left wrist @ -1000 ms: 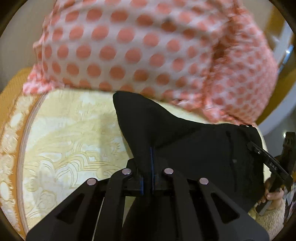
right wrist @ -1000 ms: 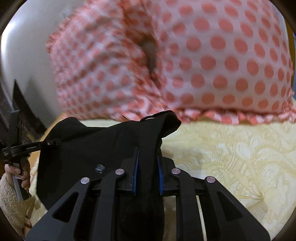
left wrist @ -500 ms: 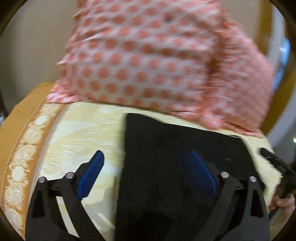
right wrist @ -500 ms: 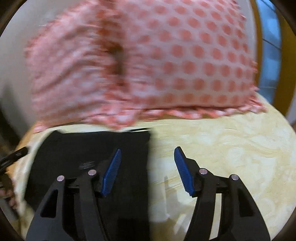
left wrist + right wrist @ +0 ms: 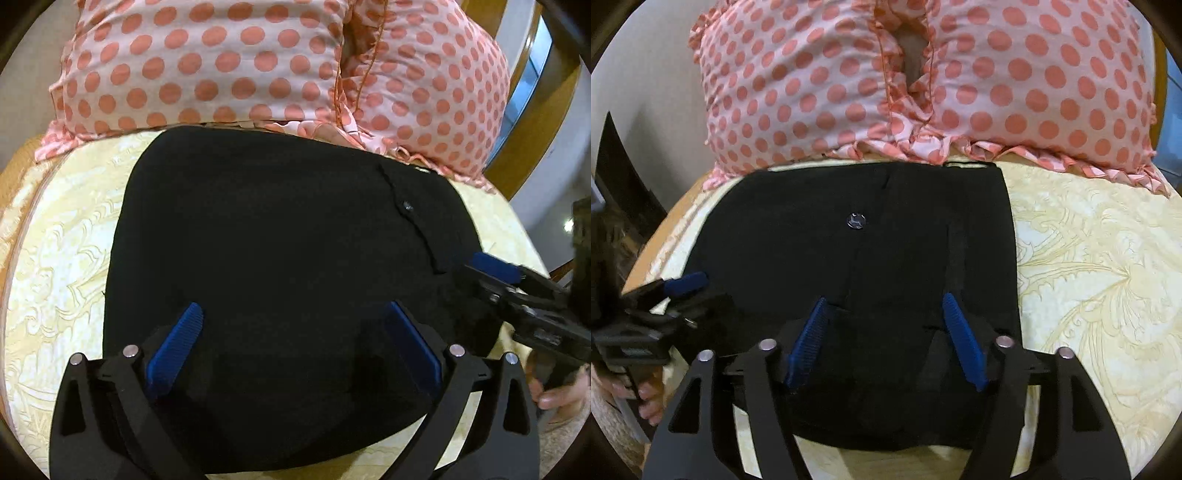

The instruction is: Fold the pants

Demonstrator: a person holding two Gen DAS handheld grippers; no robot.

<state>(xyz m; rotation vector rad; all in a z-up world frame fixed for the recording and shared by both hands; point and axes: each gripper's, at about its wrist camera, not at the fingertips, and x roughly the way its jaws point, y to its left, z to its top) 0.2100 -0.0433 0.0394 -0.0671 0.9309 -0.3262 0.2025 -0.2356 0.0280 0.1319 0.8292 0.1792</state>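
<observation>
The black pants (image 5: 280, 258) lie folded flat in a compact rectangle on the yellow patterned bedspread (image 5: 62, 251), just in front of the pillows. They also show in the right wrist view (image 5: 886, 266), with a small metal button (image 5: 856, 220) on top. My left gripper (image 5: 291, 347) is open and empty, hovering over the near half of the pants. My right gripper (image 5: 886, 339) is open and empty too, over the near edge of the pants. Each gripper shows at the side of the other's view, the right (image 5: 517, 291) and the left (image 5: 665, 295).
Two pink pillows with coral dots (image 5: 258, 70) stand right behind the pants, also in the right wrist view (image 5: 923, 81). The bedspread (image 5: 1100, 280) extends to the right of the pants. A wooden bed frame (image 5: 532, 122) rises at the far right.
Both grippers were shut on the pants a second ago, then opened and let go. The pants now lie flat and both grippers have drawn back over them.
</observation>
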